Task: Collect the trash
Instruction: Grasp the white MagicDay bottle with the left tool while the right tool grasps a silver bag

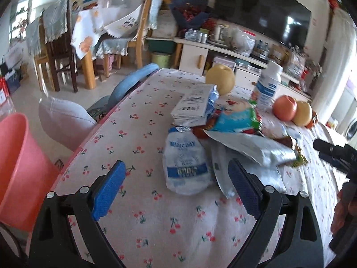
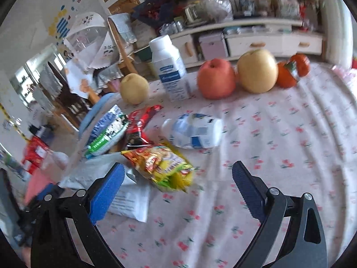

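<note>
Two grippers hang over a table (image 1: 142,102) with a cherry-print cloth, both with fingers spread wide and nothing held between them. The trash lies in a loose heap at mid-table: a crumpled white-and-blue bag (image 1: 186,163), a silver-lined wrapper (image 1: 252,147), a blue-and-green packet (image 1: 236,118), a small carton (image 1: 194,105), and, seen best from the right wrist, a yellow-and-red snack wrapper (image 2: 165,165) and a red wrapper (image 2: 142,122). The left gripper (image 1: 176,187) faces the white-and-blue bag, which lies just ahead of the gap between its fingers and slightly to their right, its long axis running away from the camera, roughly in line with the fingers. The right gripper (image 2: 178,187) has the yellow-and-red wrapper just ahead and left of centre, lying slantwise across its reach, with a white pouch (image 2: 129,198) beside its left finger. A pink bin (image 1: 20,169) stands off the table edge on the left, so the left gripper appears the better placed to carry litter to it. Pears, an apple (image 2: 216,80) and a white bottle (image 2: 170,67) stand beyond the heap and look like things to leave alone.
</note>
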Demonstrator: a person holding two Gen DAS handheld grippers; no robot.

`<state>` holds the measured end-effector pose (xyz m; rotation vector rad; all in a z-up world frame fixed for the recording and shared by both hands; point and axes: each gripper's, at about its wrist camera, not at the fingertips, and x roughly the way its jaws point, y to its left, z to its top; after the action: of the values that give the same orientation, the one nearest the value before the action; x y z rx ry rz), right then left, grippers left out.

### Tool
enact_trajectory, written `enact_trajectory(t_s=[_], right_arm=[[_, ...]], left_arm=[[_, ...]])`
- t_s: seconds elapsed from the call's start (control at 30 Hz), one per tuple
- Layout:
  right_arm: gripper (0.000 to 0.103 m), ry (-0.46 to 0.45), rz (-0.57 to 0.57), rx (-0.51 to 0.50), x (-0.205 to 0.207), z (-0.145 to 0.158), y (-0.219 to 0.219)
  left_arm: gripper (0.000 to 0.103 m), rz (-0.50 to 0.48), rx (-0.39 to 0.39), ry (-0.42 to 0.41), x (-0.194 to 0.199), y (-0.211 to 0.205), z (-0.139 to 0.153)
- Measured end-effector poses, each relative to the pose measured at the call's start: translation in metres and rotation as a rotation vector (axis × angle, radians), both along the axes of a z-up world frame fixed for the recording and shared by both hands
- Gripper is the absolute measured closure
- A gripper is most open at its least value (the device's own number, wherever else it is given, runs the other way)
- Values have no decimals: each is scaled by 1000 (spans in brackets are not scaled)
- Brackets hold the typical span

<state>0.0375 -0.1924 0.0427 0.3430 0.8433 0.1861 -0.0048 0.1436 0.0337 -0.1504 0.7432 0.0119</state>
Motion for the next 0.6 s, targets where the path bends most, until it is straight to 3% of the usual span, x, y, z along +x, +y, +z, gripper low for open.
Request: enact_trajectory(t_s=[0.1, 0.2, 0.33, 0.6], right_arm=[[8, 17, 22, 20, 12, -7, 4], [21, 43, 59, 22, 21, -17, 9], [21, 55, 85, 31, 29, -24, 14], [21, 61, 126, 45, 38, -32, 22]], left_arm=[[10, 9, -6, 25, 13, 1, -6], [11, 11, 14, 51, 24, -3, -12], [12, 6, 49, 83, 38, -9, -21], [22, 3, 33, 94, 51, -15, -27]])
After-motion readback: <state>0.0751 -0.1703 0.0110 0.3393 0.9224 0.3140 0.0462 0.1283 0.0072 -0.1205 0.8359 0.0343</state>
